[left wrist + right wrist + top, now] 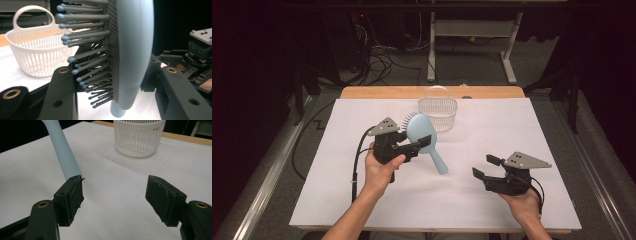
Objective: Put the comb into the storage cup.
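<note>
From the high view, the left gripper (418, 145) is clamping the head of a pale blue hairbrush (426, 140) and holding it up over the middle of the tabletop (512, 125), which is covered in white paper. The brush's long axis is slanting from its head, toward the far edge, down to the handle end, which is pointing toward the near right corner. The white slatted basket (438, 114) is standing just beyond the brush head, near the middle of the far edge. The right gripper (484, 167) is waiting near the near right corner, jaws spread and empty, well apart from the handle. The left hand is therefore the one nearer the basket, and any drop is likely turning on carrying the brush forward over the rim.

In the left gripper view, the hairbrush (135, 50) is sitting upright between the jaws, which are pressing on its head; the grey bristles are pointing toward the basket (37, 52), standing close behind on the white sheet. The right gripper (197, 50) is showing farther off at the right, blurred.

In the right gripper view, the right gripper (115, 192) is standing wide open with nothing between its pads. The hairbrush handle (62, 152) is hanging ahead, by one jaw, not touching it. The basket (138, 137) is standing beyond, near the tabletop's bare wooden far edge.

The room behind is looking dark, with cables on the floor and the legs of another desk.
</note>
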Tool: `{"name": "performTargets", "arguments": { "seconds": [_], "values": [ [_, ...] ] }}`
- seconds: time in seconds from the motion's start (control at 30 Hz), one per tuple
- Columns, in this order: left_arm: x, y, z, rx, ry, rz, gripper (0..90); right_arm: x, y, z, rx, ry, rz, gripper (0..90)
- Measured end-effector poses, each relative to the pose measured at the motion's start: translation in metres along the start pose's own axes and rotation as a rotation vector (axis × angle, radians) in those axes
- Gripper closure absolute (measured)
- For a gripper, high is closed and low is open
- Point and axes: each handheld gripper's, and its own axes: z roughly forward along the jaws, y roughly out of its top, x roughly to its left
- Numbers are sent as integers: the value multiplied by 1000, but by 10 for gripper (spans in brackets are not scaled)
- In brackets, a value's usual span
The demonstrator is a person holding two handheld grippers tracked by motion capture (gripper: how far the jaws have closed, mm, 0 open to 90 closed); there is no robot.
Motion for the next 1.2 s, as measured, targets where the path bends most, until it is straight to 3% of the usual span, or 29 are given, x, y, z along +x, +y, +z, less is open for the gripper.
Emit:
{"name": "performTargets", "arguments": {
  "seconds": [0.3, 1.2],
  "values": [
    [2, 9, -7, -20, 16, 10, 526, -15, -15, -16, -33, -44, 43, 309],
    [22, 32, -13, -47, 64, -9, 526, -33, -52, -37, -59, -101, 60, 280]
  ]
}}
